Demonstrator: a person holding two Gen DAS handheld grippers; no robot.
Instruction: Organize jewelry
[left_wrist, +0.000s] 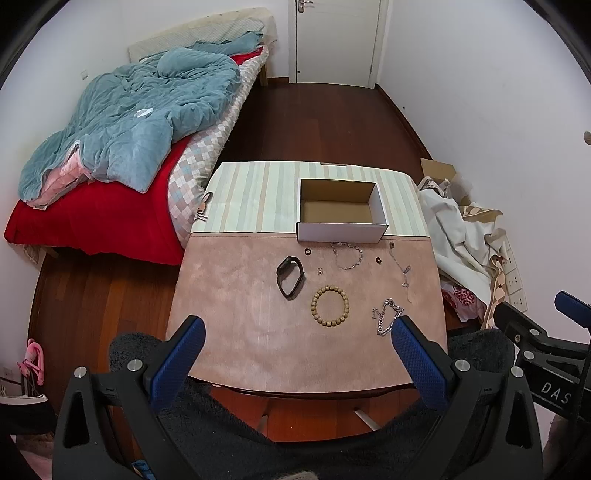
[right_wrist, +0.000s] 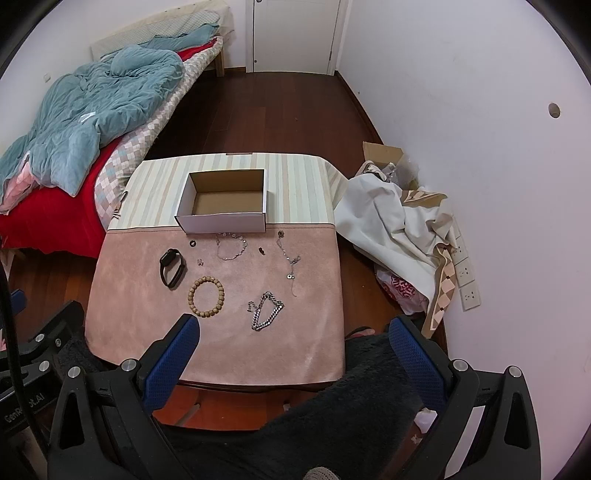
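Both claws hang above the near edge of the table, tilted down, nothing between the pads. My left claw (left_wrist: 297, 341) is spread as wide as it goes; my right claw (right_wrist: 291, 338) likewise. Neither touches any piece.

Layout, relative to the claws: the heavy silver curb-link chain (right_wrist: 266, 311) lies just ahead of the right claw, between its two pads in view, and in the left view it sits touching the line of my left claw's right-hand pad. The round wooden bead bracelet (left_wrist: 330, 306) lies ahead of the left claw, centred. The black watch-like wristband (left_wrist: 290, 276) is beyond it and to the left. Further out, near the box: a thin silver link bracelet (right_wrist: 231, 246), a fine silver chain with small pendants (right_wrist: 289, 260), a small black ring (right_wrist: 191, 243), and two tiny pieces I cannot identify. The open white cardboard box with brown inside (right_wrist: 225, 220) stands beyond everything, empty, on the striped part of the cloth.

Risks, as I judge them:
- Fine chains lie flat on the pink suede-like cloth (right_wrist: 147, 314); wide pads may pinch the cloth with them and drag the neighbouring pieces.
- The heavy chain is bunched; a grip on one loop may let the rest swing and snag on the box wall.
- Beads are round and may roll out of a shallow pinch.
- The ring is small; pads may close past it.
- Both claws reaching for the heavy chain could collide.
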